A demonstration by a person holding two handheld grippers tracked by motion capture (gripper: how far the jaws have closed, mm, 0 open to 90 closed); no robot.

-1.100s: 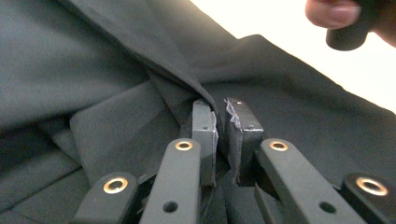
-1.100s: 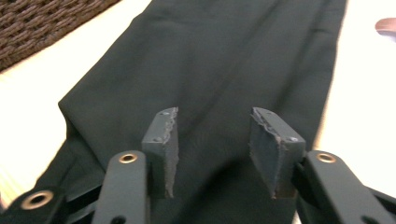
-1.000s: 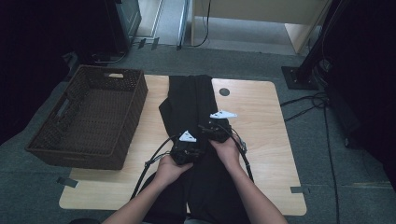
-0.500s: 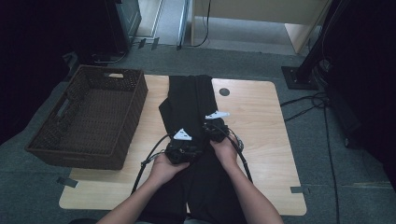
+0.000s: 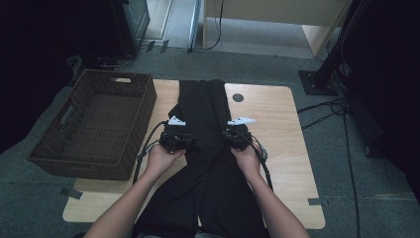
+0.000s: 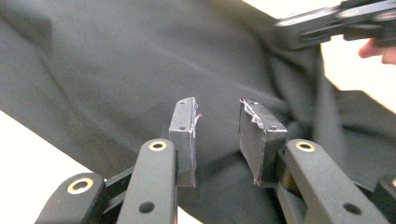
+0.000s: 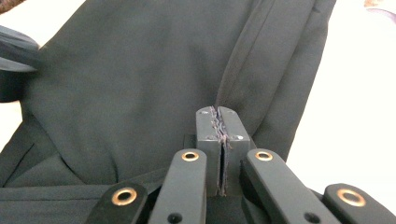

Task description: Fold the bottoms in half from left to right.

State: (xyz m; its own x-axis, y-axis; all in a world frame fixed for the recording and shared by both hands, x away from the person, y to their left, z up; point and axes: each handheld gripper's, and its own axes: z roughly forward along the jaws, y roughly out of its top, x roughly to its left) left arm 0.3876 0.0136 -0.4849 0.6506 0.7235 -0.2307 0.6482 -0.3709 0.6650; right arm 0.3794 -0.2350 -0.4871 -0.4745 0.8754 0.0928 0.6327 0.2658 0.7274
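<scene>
Grey carpet surrounds one pale wooden table (image 5: 282, 129), and a single pair of black trousers (image 5: 205, 109) lies down its middle, the far end reaching the table's far edge and the near end hanging off the near edge toward the person. One dark wicker basket (image 5: 94, 124) sits at the table's left end, partly overhanging it. Two hands come in from below, each holding one gripper. The left gripper (image 5: 174, 139) sits at the left edge of the cloth; its jaws have just been opening and now stand a narrow gap apart, hovering over the fabric with nothing pinched between the pads (image 6: 183, 133). The right gripper (image 5: 236, 135) sits at the right edge of the trousers, its two jaws pressed fully together, and whether they pinch any cloth I cannot tell.
</scene>
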